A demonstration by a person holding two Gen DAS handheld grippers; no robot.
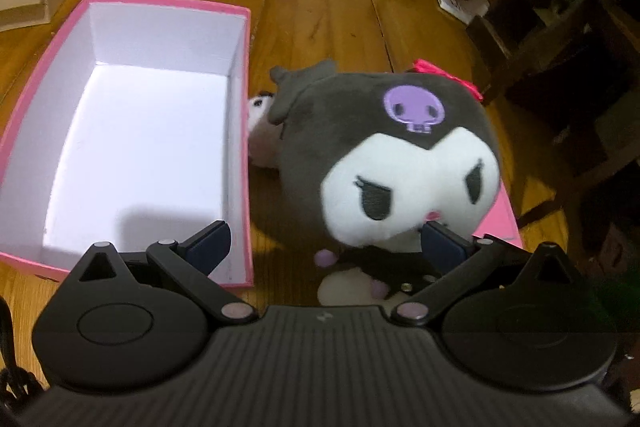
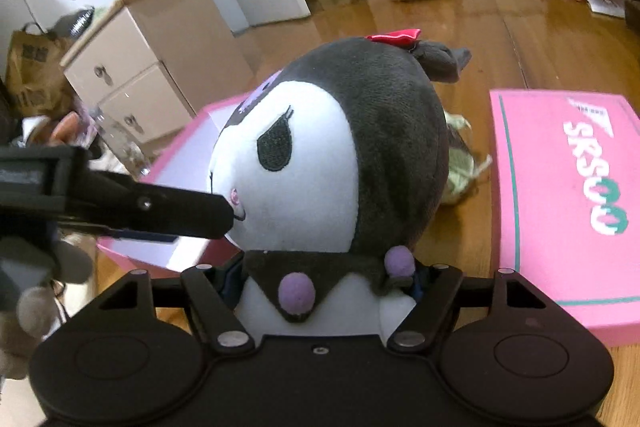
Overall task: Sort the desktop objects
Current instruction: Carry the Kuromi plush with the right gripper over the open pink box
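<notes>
- Right gripper (image 2: 320,283): jaws partly closed, clamped on plush toy (image 2: 340,155) body at lower centre; head fills mid-frame.
- Left gripper (image 1: 326,245): jaws wide, empty; toy just beyond right finger.
- Pink box (image 1: 48,75): left of toy.

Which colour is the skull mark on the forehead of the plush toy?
Light purple, on the dark grey hood of the plush toy; clearest in the left wrist view.

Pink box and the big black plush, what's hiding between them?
A small white and pink plush toy peeks out between the open pink box and the Kuromi plush. It shows in the left wrist view.
</notes>
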